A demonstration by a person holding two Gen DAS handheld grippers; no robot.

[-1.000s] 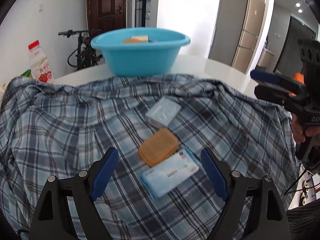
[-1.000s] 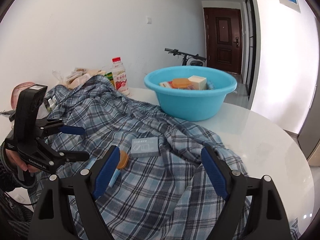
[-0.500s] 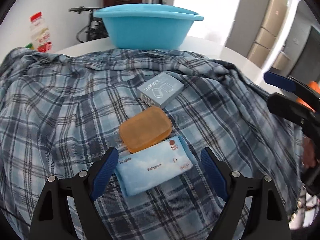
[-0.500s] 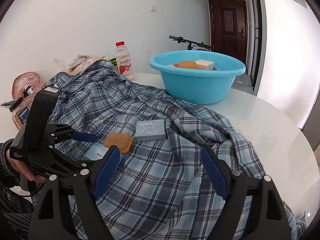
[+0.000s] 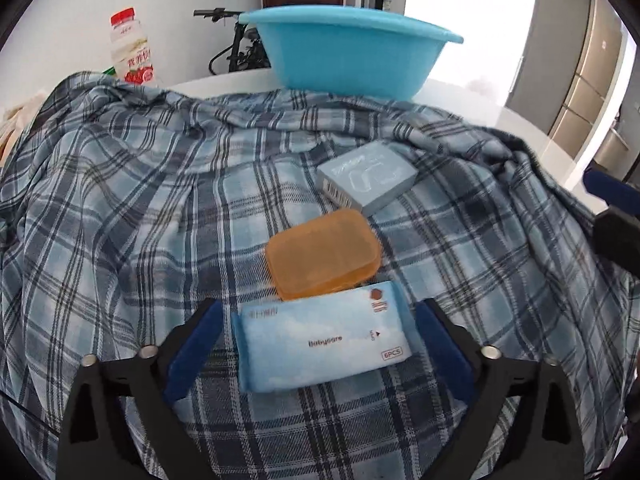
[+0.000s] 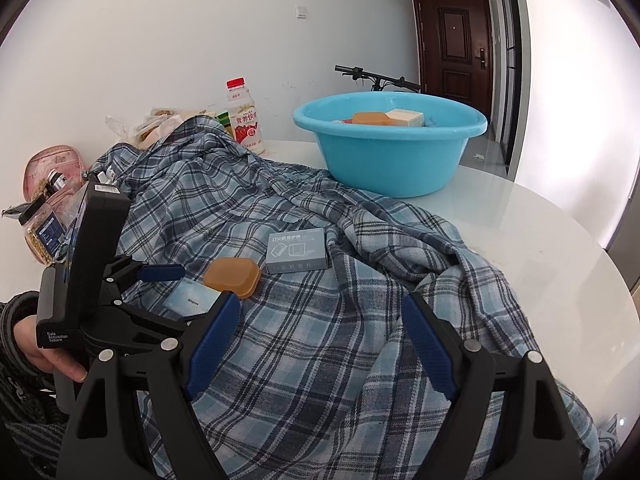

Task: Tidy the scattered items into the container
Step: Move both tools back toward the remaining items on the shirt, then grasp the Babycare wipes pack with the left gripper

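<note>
A light blue wipes pack [image 5: 320, 344] lies flat on the plaid cloth [image 5: 140, 200], between the fingers of my left gripper [image 5: 318, 346]. Its jaws are opening, and a gap shows on each side of the pack. Just beyond lie an orange plastic box [image 5: 324, 252] and a small grey-blue carton [image 5: 368, 176]. The blue basin [image 6: 392, 156] stands at the far side of the table with an orange box and a cream box inside. My right gripper [image 6: 320, 320] hovers open above the cloth, nothing between its fingers.
The plaid cloth covers most of a white round table [image 6: 540, 248]. A red-capped drink bottle [image 6: 243, 116], a jar [image 6: 40, 232], a pink pouch [image 6: 52, 164] and bags stand at the left. A bicycle and a dark door are behind.
My left gripper has dropped and tipped down toward the wipes pack, and its jaws now stand wider, one on each side of the pack. The right gripper has hardly moved.
</note>
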